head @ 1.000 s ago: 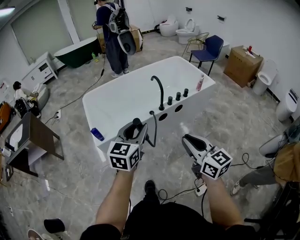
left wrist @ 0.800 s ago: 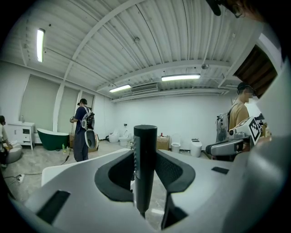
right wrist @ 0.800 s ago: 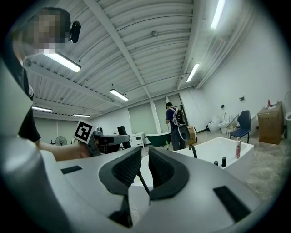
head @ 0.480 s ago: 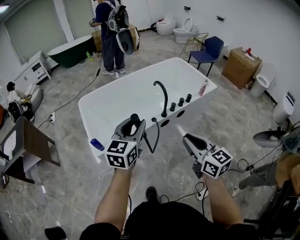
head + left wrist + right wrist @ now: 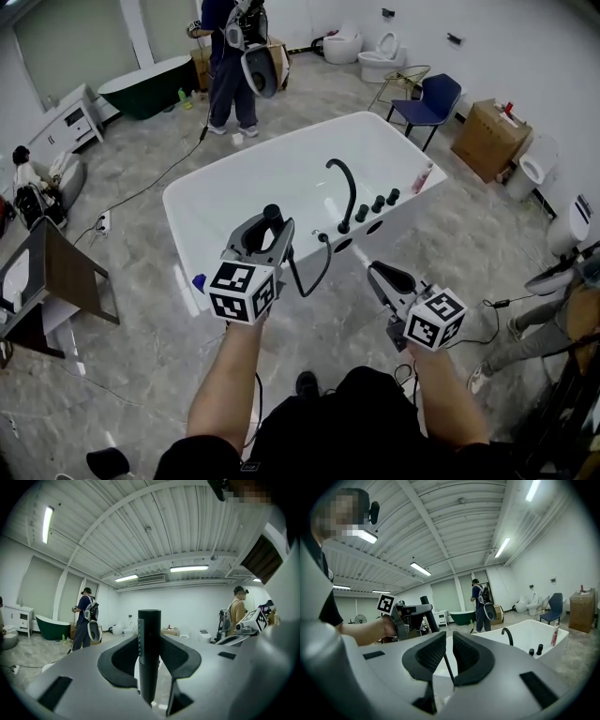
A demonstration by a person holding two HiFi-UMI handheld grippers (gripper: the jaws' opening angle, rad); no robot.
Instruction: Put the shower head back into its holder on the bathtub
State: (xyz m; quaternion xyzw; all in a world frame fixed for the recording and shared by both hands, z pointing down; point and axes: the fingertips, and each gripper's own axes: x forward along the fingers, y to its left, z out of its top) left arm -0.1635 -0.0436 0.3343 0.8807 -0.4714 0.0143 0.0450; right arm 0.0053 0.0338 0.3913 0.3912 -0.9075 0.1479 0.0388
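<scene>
The left tool [image 5: 265, 234] is gripping the black shower head [image 5: 149, 644] upright between its jaws, just short of the white bathtub's [image 5: 187, 202] near rim; its hose [image 5: 314, 277] is looping to the rim beside the black spout [image 5: 345, 187]. The right tool [image 5: 382, 275] is hovering to the right, jaws barely apart and holding nothing.

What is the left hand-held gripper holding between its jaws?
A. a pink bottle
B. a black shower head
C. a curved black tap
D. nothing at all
B: in the left gripper view, the black shower head stands upright between the jaws of the left hand-held gripper, and both jaws press on it from the sides.
</scene>
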